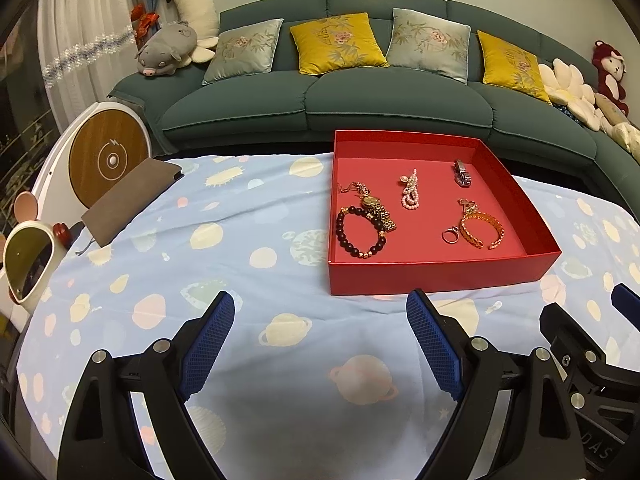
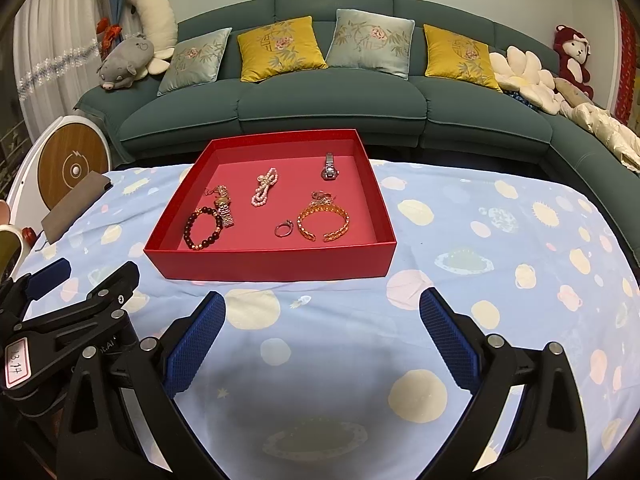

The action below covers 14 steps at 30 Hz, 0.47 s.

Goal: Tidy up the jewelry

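Closest to us, we're holding the left tool [image 1: 320, 312] and the right tool [image 2: 322, 312] side by side over the bench, both released, blue pads spread wide with nothing between them. Under them we're only seeing the pale blue planet-print cloth [image 1: 256, 240], a bit wrinkled.

Just past the fingertips the red tray [image 2: 272, 260] is sitting flat on the cloth, and all the jewelry is lying loose on its floor. At the near left the dark bead bracelet [image 2: 203, 229] is touching the gold watch [image 2: 225, 209]. Near right, the small silver ring [image 2: 283, 229] is lying just beside the open gold bangle [image 2: 323, 223]. Further in, the pearl strand [image 2: 264, 187] is sitting mid-tray and the silver watch [image 2: 329, 168] is near the far wall. The tray's low walls are the only thing standing between our tools and the pieces.

Off to the left, a grey-brown notebook [image 1: 130, 202] is lying at the cloth's edge, leaning toward a round wood-faced gadget [image 1: 106, 158], with a little mirror [image 1: 28, 266] nearer us.

Behind everything, the green sofa [image 2: 332, 108] is running wall to wall, loaded with cushions and plush toys.
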{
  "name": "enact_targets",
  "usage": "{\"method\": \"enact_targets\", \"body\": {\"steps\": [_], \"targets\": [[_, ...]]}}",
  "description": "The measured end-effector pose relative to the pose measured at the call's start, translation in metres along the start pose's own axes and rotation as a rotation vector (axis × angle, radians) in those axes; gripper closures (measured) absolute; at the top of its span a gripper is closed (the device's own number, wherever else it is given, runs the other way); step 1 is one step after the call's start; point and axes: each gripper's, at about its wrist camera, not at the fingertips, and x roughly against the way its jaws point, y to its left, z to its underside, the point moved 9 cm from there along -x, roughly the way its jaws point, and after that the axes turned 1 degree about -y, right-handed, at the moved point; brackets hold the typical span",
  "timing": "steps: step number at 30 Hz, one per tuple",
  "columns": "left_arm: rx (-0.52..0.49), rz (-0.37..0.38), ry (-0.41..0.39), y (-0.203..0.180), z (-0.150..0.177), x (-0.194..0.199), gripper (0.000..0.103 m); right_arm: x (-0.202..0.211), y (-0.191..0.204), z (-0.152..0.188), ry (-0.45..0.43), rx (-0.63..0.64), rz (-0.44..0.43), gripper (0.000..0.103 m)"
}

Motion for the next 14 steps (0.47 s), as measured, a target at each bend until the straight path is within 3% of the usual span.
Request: {"method": "enact_targets", "body": {"steps": [14], "targets": [[0.005,0.004,0.000,-0.0008,0.0005,-0.0019,0.018,0.0020,-0.0022,0.0002,-0.022,0.000,0.023,0.008]]}}
